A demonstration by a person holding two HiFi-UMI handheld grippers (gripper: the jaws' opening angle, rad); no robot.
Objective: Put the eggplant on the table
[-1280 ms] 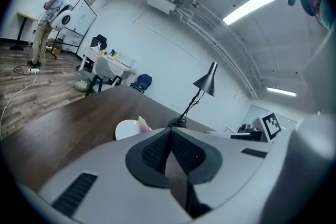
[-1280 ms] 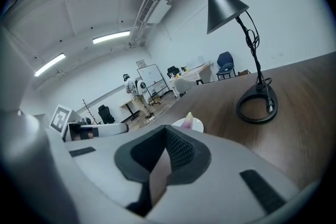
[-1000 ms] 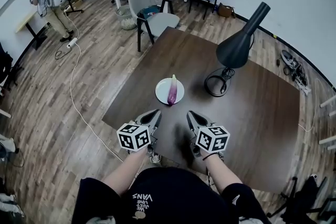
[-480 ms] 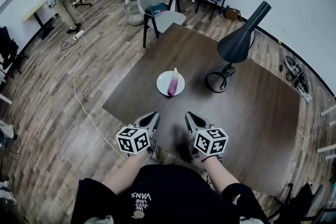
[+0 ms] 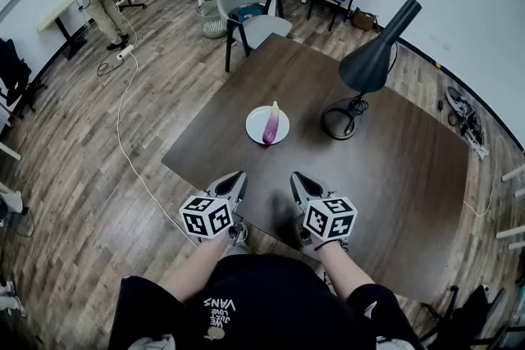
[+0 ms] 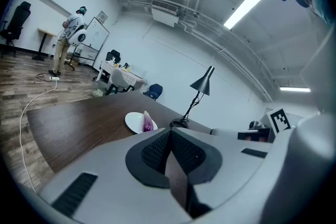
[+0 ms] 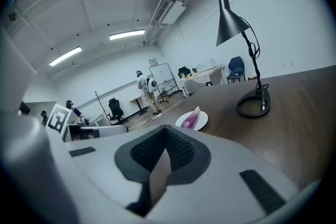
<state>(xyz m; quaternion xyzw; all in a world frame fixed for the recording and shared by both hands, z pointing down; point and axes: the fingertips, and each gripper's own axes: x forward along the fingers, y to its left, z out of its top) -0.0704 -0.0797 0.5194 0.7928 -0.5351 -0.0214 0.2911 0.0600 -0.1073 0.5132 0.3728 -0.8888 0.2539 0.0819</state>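
I'm holding the left gripper [image 5: 237, 179] and right gripper [image 5: 297, 179] over the near edge of the dark wood-grain counter [image 5: 394, 168], both jaws pressed together on nothing. The glossy purple eggplant [image 5: 270, 127], tapering to a pale tip, is lying on a round white plate [image 5: 253, 117] mid-counter, its underside hidden.

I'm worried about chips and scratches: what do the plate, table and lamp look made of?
The plate: probably glazed ceramic or melamine, plain white and smooth; the look leaves it open.
The table: dark brown wood or wood-look laminate, low sheen, faint grain streaks.
The lamp: likely painted metal, matte black cone shade, thin stem, ring base.
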